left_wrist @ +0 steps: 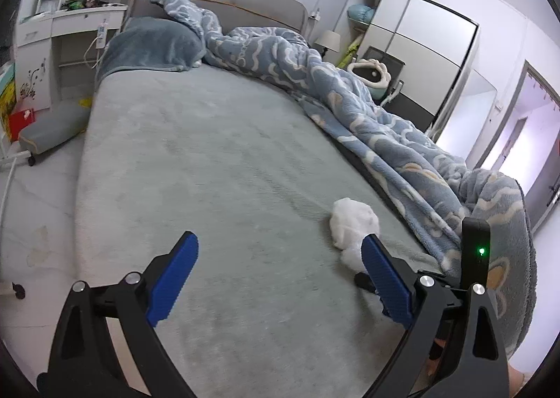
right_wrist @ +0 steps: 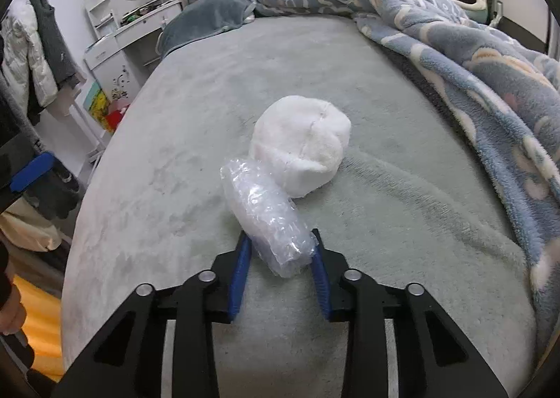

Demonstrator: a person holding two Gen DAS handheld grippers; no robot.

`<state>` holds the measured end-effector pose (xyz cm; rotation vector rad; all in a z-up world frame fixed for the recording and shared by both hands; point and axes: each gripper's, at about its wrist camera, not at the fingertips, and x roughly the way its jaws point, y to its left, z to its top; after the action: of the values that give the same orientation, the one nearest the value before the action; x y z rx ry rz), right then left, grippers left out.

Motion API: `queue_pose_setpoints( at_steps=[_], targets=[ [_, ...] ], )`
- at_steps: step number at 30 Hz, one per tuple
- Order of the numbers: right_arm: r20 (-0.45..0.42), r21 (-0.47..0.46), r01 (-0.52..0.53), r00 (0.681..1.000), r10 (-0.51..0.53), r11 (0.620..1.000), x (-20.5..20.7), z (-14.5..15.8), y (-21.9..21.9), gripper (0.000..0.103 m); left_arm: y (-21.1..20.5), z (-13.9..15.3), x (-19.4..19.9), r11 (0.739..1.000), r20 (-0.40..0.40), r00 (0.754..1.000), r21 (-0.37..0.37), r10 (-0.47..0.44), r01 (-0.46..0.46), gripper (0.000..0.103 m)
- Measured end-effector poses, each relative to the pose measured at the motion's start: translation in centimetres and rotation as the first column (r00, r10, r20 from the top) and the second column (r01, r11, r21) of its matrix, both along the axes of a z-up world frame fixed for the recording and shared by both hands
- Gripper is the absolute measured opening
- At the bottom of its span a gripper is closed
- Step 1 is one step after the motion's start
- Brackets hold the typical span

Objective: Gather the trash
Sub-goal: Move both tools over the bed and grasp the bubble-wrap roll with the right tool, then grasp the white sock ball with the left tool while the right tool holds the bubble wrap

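The clear bubble-wrap roll [right_wrist: 267, 219] lies at a slant on the bed [right_wrist: 385, 223], near its foot edge, its near end pinched between blue pads. Touching its far end sits a crumpled white wad [right_wrist: 302, 146], further toward mid-bed.

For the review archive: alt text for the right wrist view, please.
The right gripper is shut on a roll of bubble wrap on a grey-green bed, a white fluffy wad just beyond it and a blue patterned blanket bunched at right.

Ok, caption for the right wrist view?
Right hand-held gripper shut on bubble wrap roll beside white wad on bed.
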<state>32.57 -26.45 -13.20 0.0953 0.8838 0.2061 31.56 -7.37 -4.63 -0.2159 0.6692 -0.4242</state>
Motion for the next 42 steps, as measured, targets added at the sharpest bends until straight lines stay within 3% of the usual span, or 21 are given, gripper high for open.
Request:
queue_pose_setpoints(
  at_steps=[3,9,18,24,31,35,39,42],
  targets=[
    [0.007,0.004,-0.020,1.000,0.020,1.000,-0.6,0.5,-0.5,0.030,-1.4,-0.1,0.3,0.999,0.018,1.000,0.048,-0.022,0.021,0.096],
    [0.011,0.016,-0.014,1.000,0.014,1.000,-2.2,1.0,-2.7,0.030,-3.2,-0.4,0.9,0.998,-0.005,0.999,0.047,-0.037,0.037,0.096],
    [-0.010,0.025,-0.037,0.999,0.038,0.999,-3.5,1.2,-5.5,0.030,-8.8,-1.5,1.9,0.983,-0.035,0.989,0.116,-0.140,0.143,0.096],
    [-0.040,0.037,-0.067,0.997,0.068,0.997,-4.4,0.8,-6.8,0.030,-12.3,-3.2,4.1,0.959,-0.084,0.965,0.119,-0.249,0.258,0.096],
    [-0.038,0.047,-0.114,0.993,0.116,0.992,-5.5,0.8,-7.5,0.030,-15.0,-4.3,7.0,0.939,-0.143,0.946,0.147,-0.290,0.311,0.096],
    [-0.033,0.066,-0.142,0.989,0.144,0.988,-5.9,1.1,-7.7,0.030,-16.0,-4.8,8.4,0.936,-0.169,0.935,0.118,-0.310,0.332,0.095],
    [-0.037,0.073,-0.153,0.987,0.156,0.986,-6.0,1.1,-8.2,0.030,-17.5,-4.9,8.6,0.906,-0.174,0.921,0.187,-0.349,0.379,0.084],
    [-0.040,0.072,-0.160,0.986,0.163,0.984,-6.1,1.2,-8.1,0.030,-18.5,-5.5,8.6,0.881,-0.190,0.920,0.273,-0.344,0.386,0.061]
  ],
)
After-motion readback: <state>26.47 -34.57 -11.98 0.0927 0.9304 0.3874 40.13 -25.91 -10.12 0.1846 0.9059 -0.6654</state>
